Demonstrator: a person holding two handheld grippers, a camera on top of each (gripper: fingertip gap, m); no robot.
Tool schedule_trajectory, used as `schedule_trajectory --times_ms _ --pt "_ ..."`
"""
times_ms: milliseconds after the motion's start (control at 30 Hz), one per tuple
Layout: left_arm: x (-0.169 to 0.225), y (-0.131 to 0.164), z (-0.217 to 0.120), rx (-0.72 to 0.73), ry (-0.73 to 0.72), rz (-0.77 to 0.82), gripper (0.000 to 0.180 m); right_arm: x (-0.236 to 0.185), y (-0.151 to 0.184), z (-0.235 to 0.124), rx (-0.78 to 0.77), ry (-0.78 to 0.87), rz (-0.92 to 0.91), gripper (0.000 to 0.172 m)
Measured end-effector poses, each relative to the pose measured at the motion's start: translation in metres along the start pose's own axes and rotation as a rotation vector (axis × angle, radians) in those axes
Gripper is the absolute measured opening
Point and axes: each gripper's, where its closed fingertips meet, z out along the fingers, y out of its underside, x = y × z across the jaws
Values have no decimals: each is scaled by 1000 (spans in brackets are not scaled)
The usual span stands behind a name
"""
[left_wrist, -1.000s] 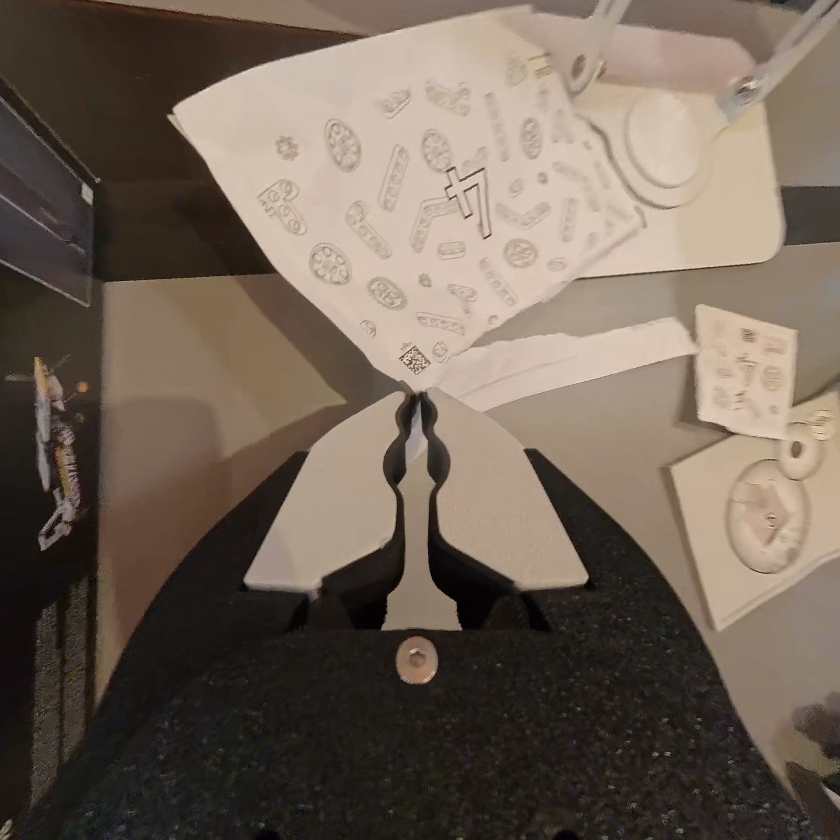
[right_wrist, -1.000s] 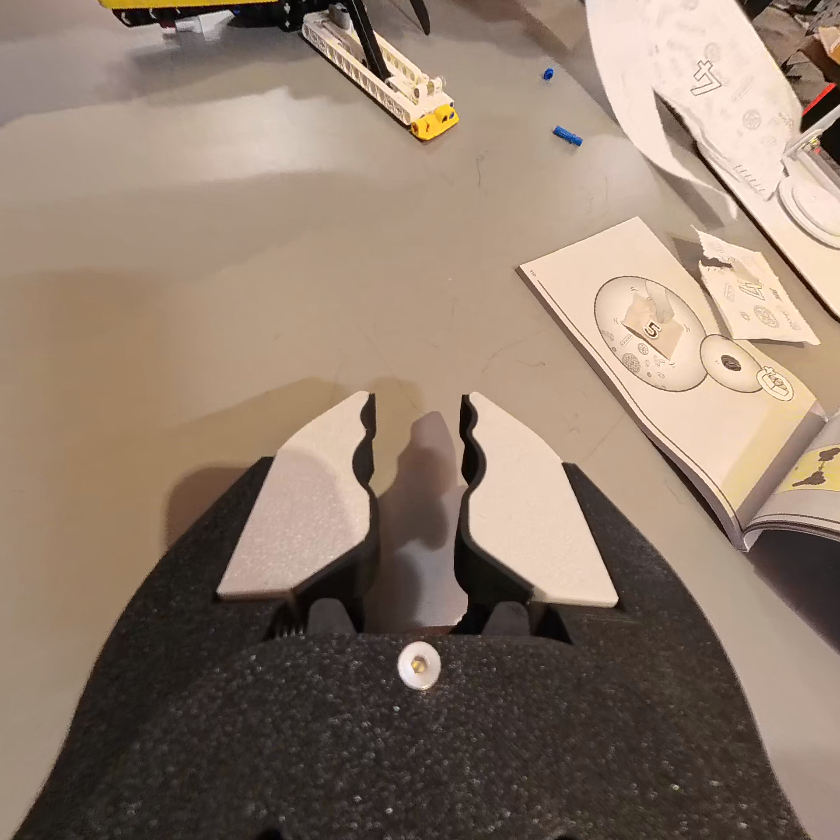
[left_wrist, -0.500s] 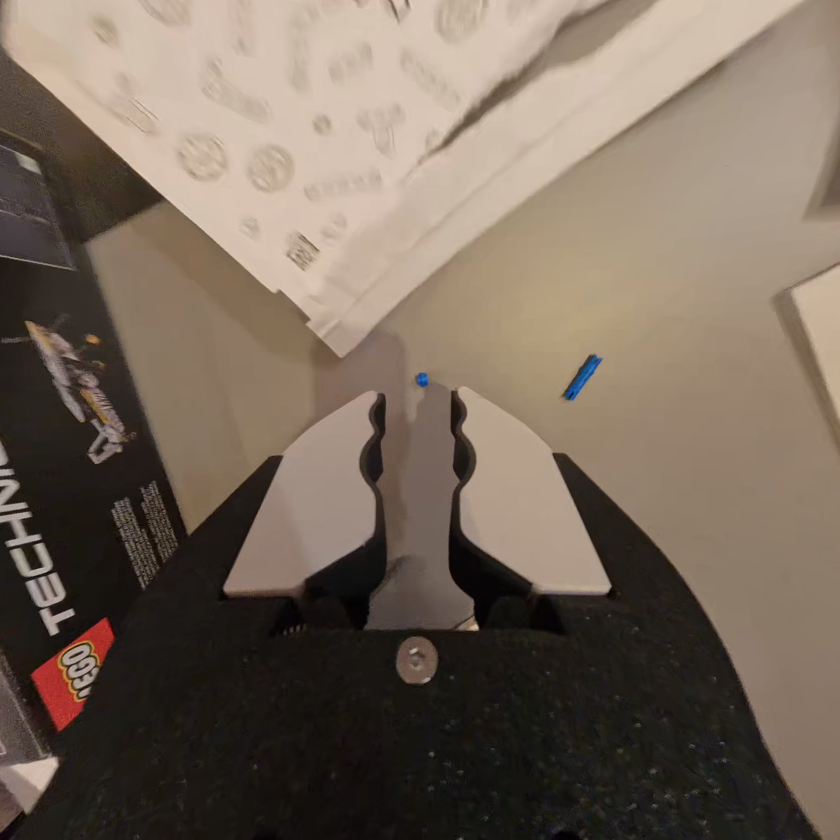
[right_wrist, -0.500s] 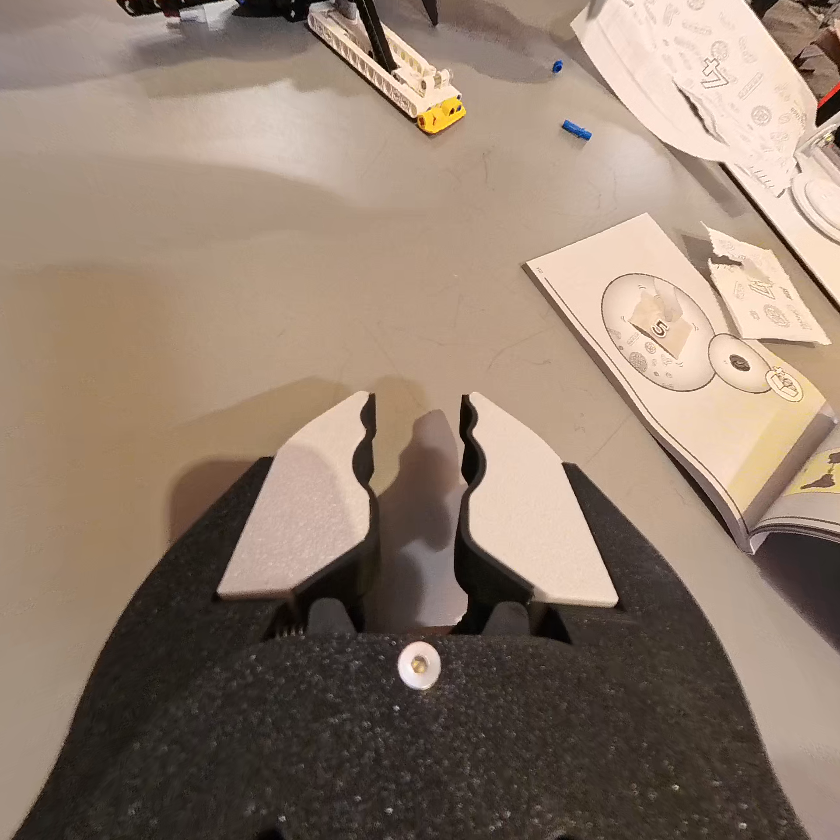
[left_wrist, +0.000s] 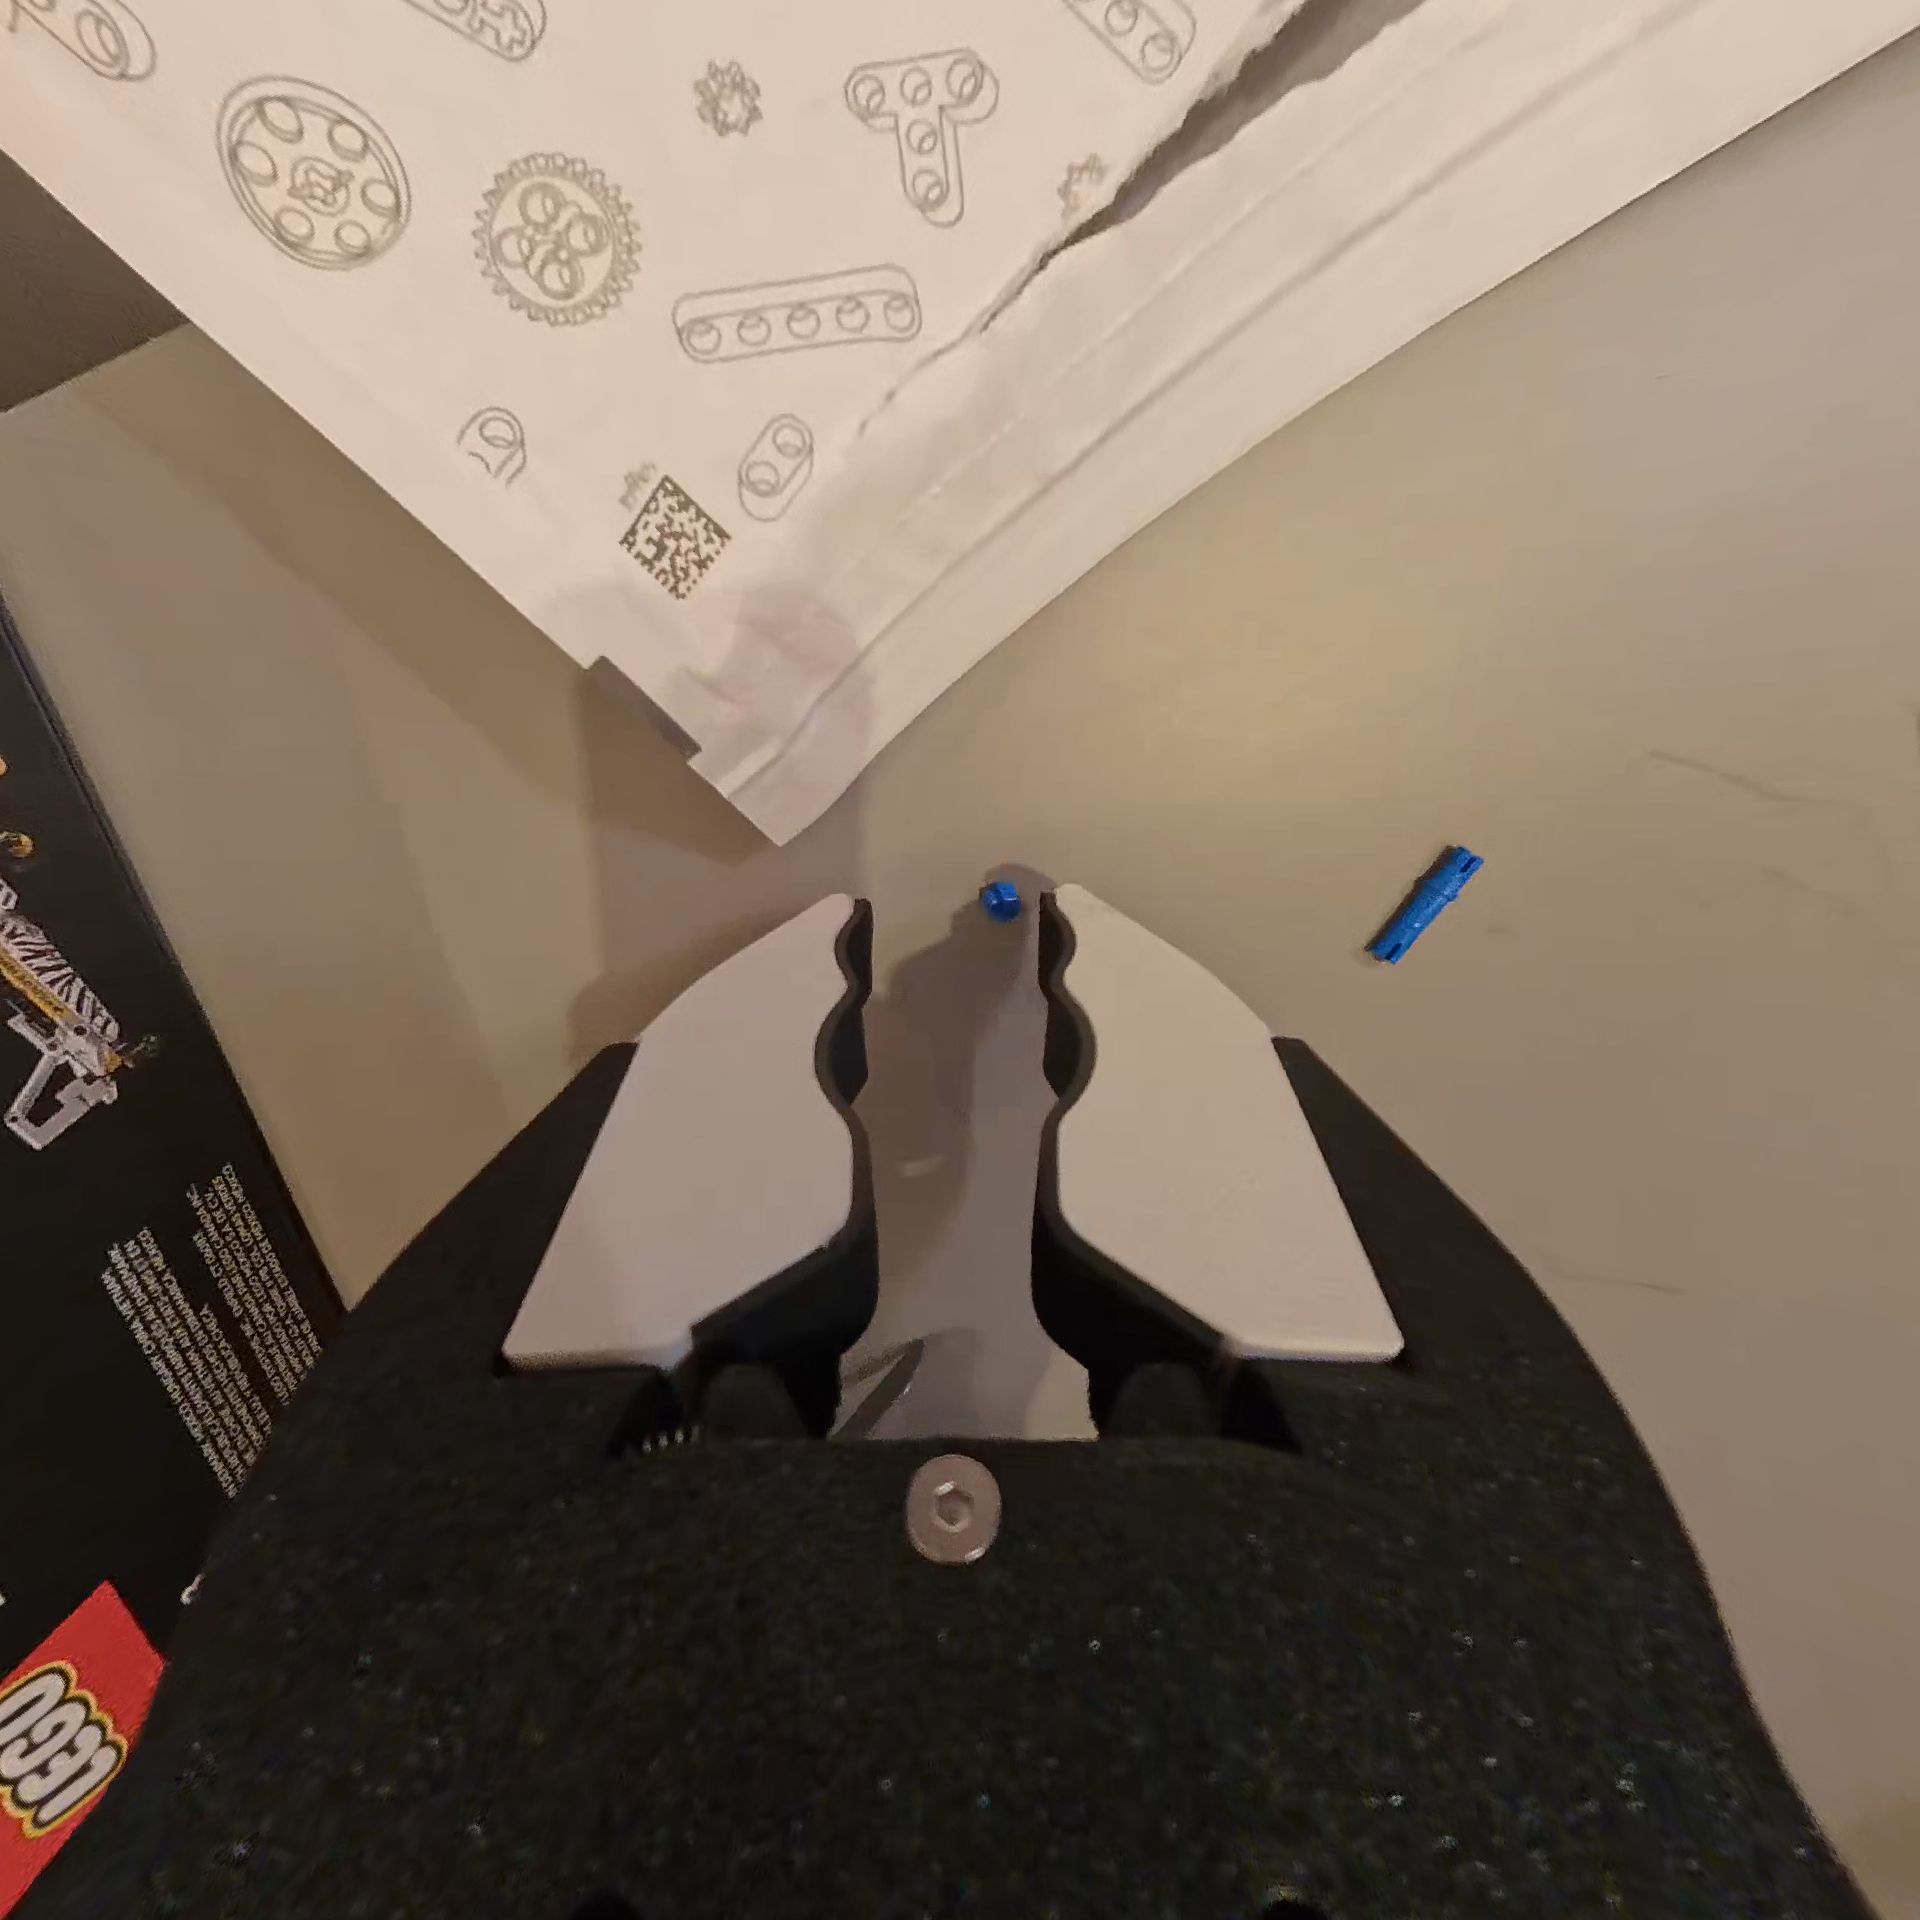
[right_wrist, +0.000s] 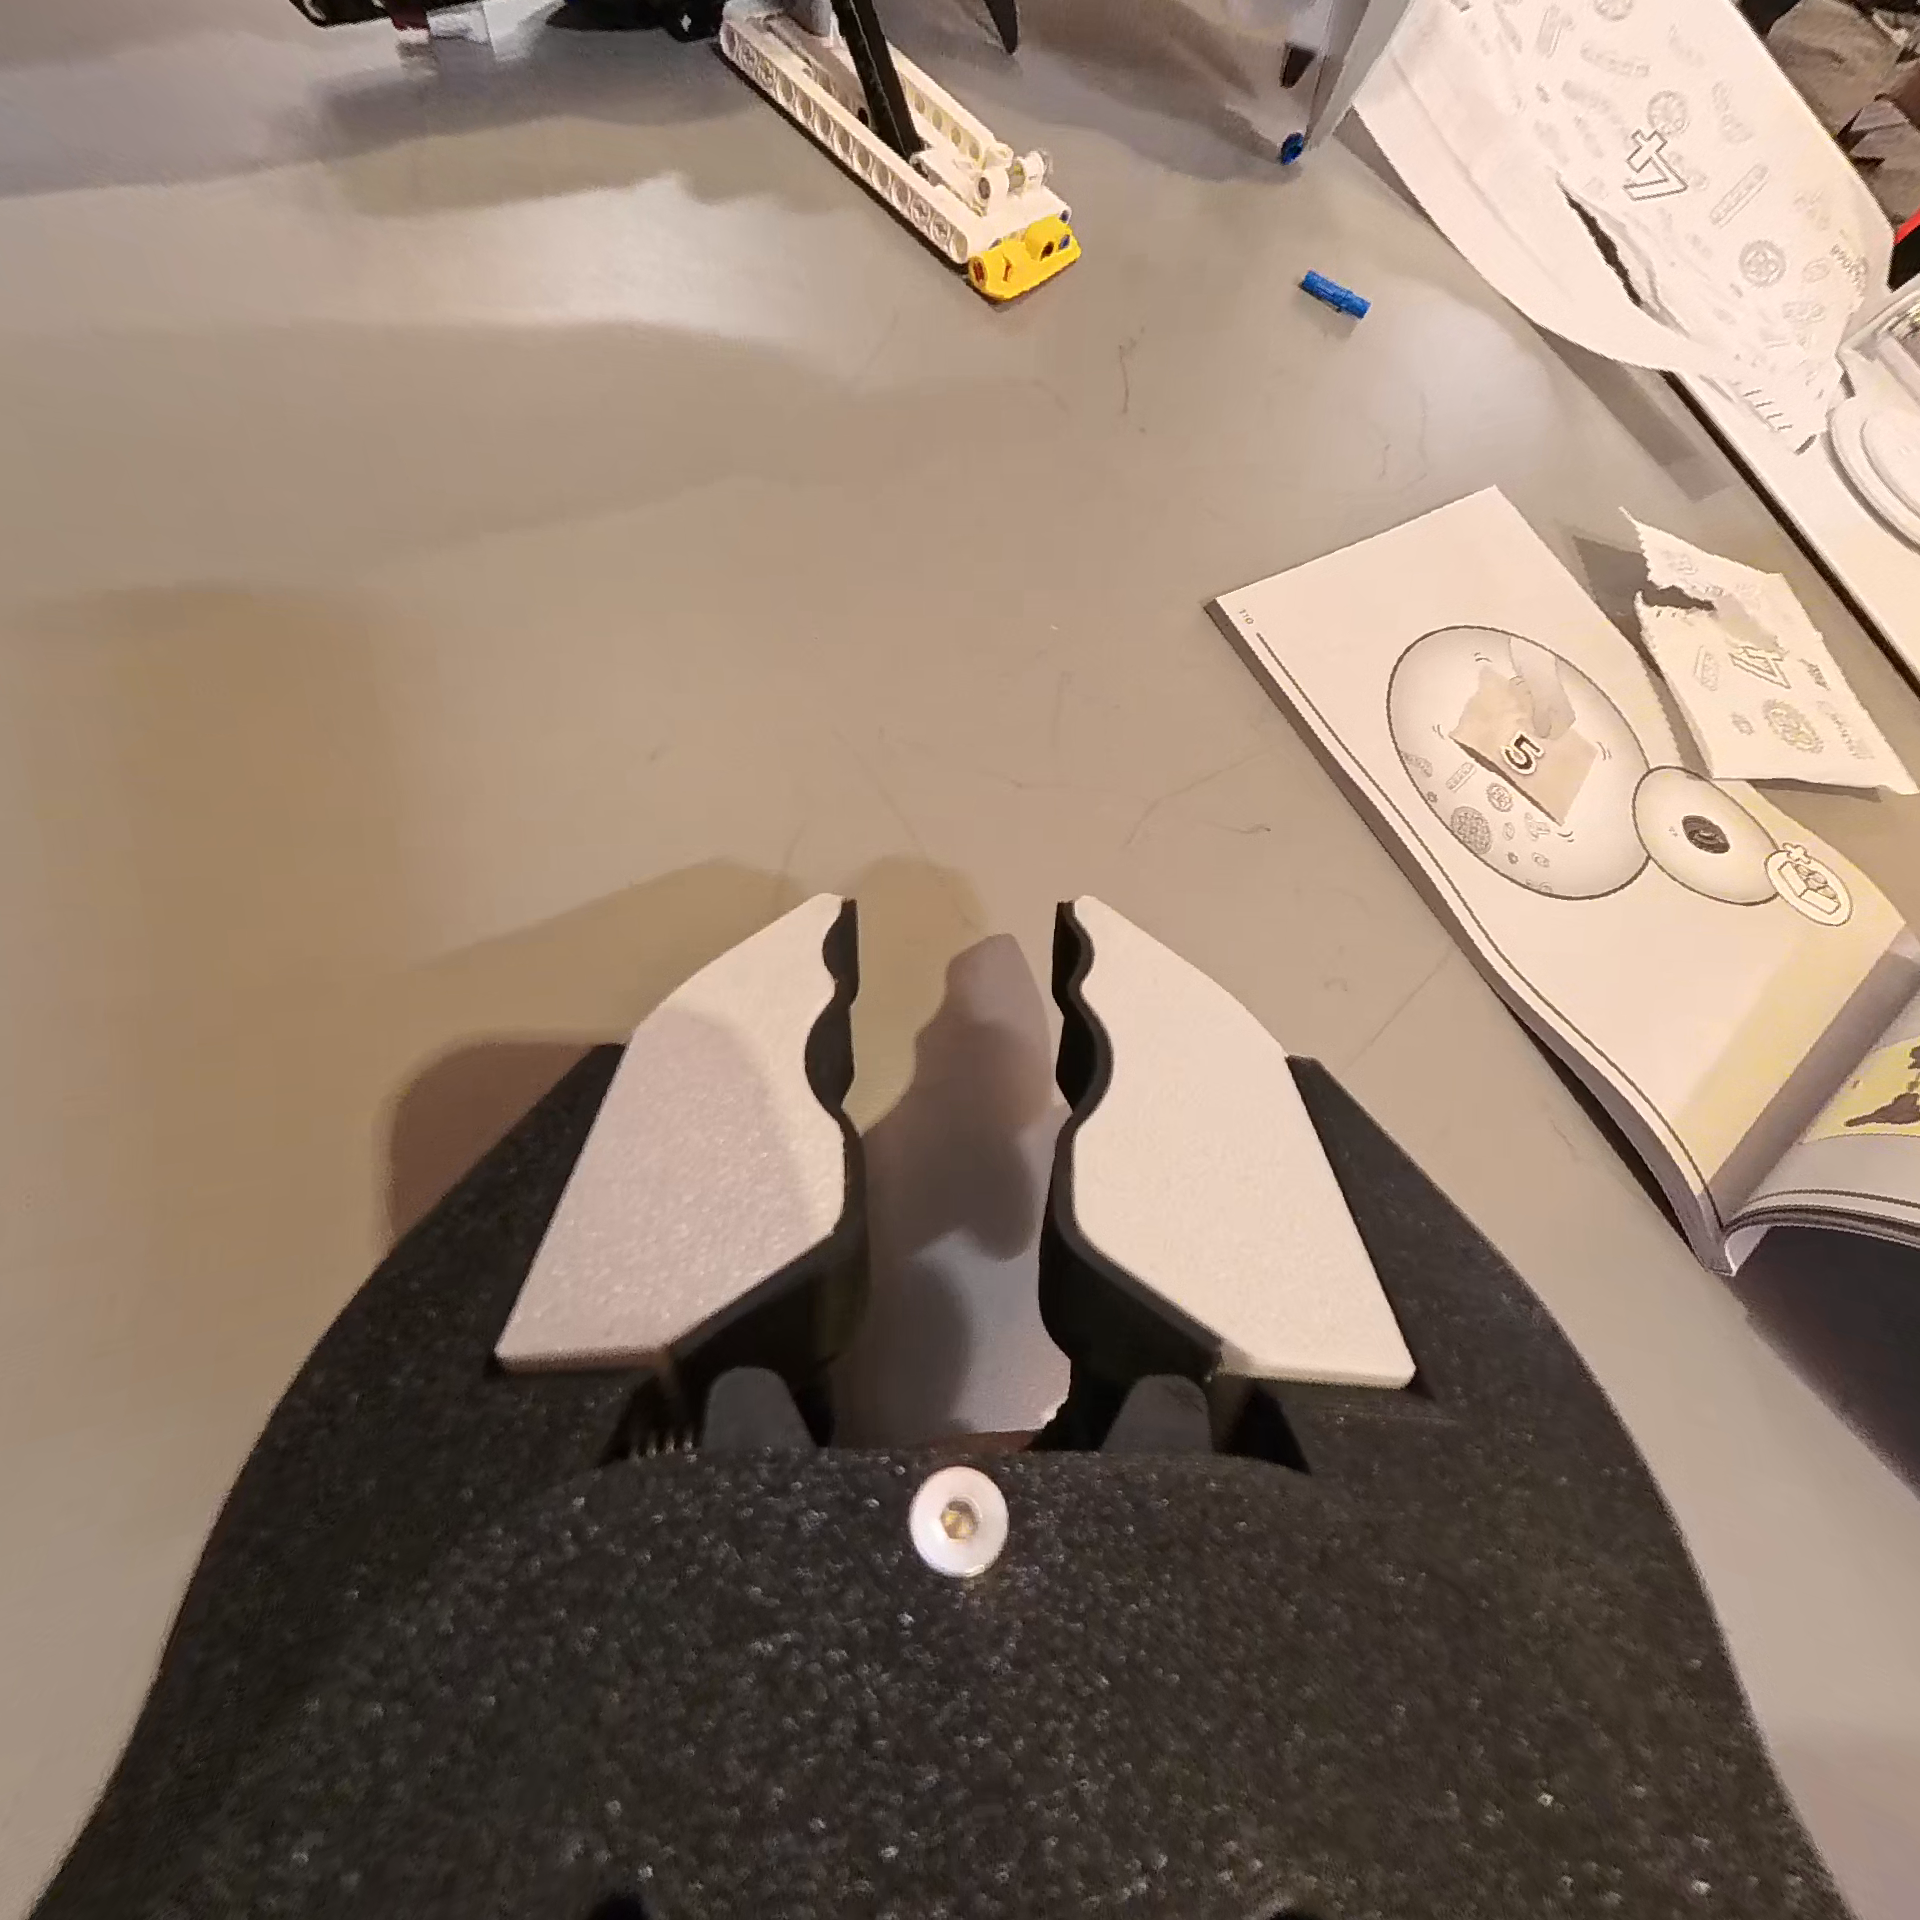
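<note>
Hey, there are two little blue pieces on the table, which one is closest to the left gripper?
The tiny round blue piece, lying just by the open left gripper's fingertips. The longer blue pin lies well off to the right.

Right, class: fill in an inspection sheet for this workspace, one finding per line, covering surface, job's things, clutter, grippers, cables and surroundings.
Surface: grey table, faintly scratched.
Job's things: small blue piece lying between the left gripper's tips, no pad pressing it; blue pin lying apart to its right.
Clutter: torn paper bag, open instruction booklet, paper scrap, white beam model, black box.
Grippers: left gripper open; right gripper open, holding nothing.
Cables: nothing seen.
Surroundings: nothing seen.
</note>
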Motion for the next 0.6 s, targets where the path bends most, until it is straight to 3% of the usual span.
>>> schedule_trajectory --times_ms 133,233,600 --pt "2 3 5 -22 6 7 27 1 0 0 2 -5 14 36" --pt "6 5 7 -11 35 10 6 1 0 0 0 -4 11 36" --pt "50 22 1 -20 119 123 8 -1 1 1 -6 -3 -4 36"
